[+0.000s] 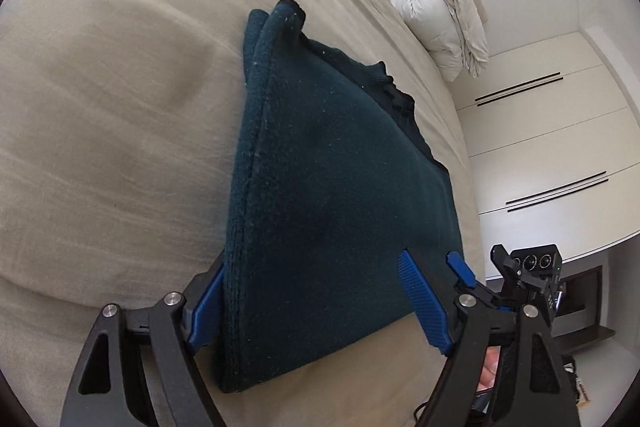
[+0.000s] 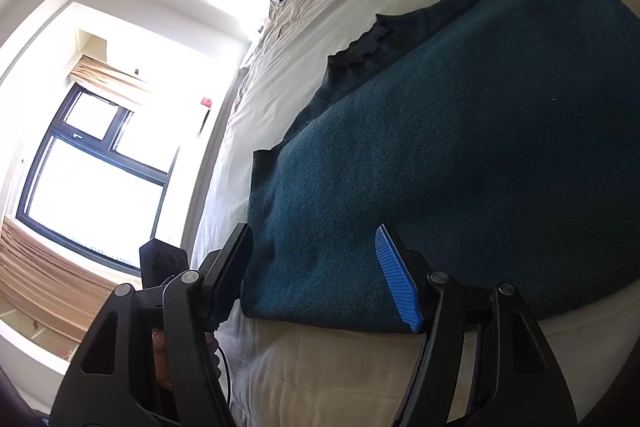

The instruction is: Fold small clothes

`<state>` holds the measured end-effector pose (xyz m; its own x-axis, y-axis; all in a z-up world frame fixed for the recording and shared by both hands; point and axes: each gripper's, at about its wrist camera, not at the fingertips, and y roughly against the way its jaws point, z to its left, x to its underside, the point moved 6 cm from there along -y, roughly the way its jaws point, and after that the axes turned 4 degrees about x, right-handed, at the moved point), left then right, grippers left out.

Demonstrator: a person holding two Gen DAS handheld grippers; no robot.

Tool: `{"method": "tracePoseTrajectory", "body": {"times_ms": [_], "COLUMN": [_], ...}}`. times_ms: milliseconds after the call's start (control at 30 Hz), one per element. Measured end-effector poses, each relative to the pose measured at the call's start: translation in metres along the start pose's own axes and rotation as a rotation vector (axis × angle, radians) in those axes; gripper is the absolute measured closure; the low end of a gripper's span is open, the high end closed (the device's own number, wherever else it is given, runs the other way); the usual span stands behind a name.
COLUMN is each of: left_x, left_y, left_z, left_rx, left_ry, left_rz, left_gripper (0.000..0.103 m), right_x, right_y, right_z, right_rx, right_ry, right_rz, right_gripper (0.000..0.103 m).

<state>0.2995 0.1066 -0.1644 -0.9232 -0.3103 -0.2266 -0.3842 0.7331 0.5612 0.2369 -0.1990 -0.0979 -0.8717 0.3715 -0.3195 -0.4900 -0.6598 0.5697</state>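
Your left gripper [image 1: 316,303] and right gripper [image 2: 320,275] both stand wide over the near edge of the folded teal sweater [image 1: 328,163], gripping nothing; it lies on the bed [image 1: 100,107]; pinch only the top layer and the fold slides apart.
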Motion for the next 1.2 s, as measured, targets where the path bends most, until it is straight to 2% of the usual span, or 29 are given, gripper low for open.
{"method": "tracePoseTrajectory", "body": {"times_ms": [167,300,400,467,533,600,800,1033,1200], "left_x": [0.0,-0.004,-0.005,-0.005,-0.006,-0.007,-0.005,-0.01,-0.003], "left_y": [0.001,-0.002,-0.007,-0.009,-0.007,-0.003,0.005,-0.008,-0.055], "left_z": [0.009,0.017,0.017,0.016,0.022,0.024,0.004,-0.067,-0.12], "left_rx": [0.057,0.13,0.133,0.137,0.137,0.144,0.119,0.059,0.049], "left_ry": [0.066,0.157,0.163,0.169,0.203,0.22,0.179,0.002,-0.108], "left_rz": [0.0,-0.004,-0.004,-0.006,-0.028,-0.049,-0.091,-0.082,-0.022], "left_gripper": [0.032,0.049,0.053,0.062,0.086,0.086,0.087,0.087,0.087], "right_x": [0.009,0.007,0.01,0.012,0.014,0.014,0.01,-0.009,-0.034], "right_y": [-0.006,-0.023,-0.041,-0.054,-0.063,-0.071,-0.066,-0.035,0.002], "right_z": [0.03,0.041,0.05,0.053,0.055,0.055,0.04,0.005,-0.024], "right_rx": [-0.044,-0.05,-0.053,-0.055,-0.049,-0.051,-0.073,-0.128,-0.224], "right_ry": [0.035,0.053,0.066,0.066,0.064,0.066,0.017,-0.063,-0.159], "right_rz": [0.063,0.092,0.129,0.152,0.17,0.182,0.177,0.131,0.076], "right_gripper": [0.04,0.04,0.04,0.04,0.04,0.04,0.04,0.04,0.04]}}
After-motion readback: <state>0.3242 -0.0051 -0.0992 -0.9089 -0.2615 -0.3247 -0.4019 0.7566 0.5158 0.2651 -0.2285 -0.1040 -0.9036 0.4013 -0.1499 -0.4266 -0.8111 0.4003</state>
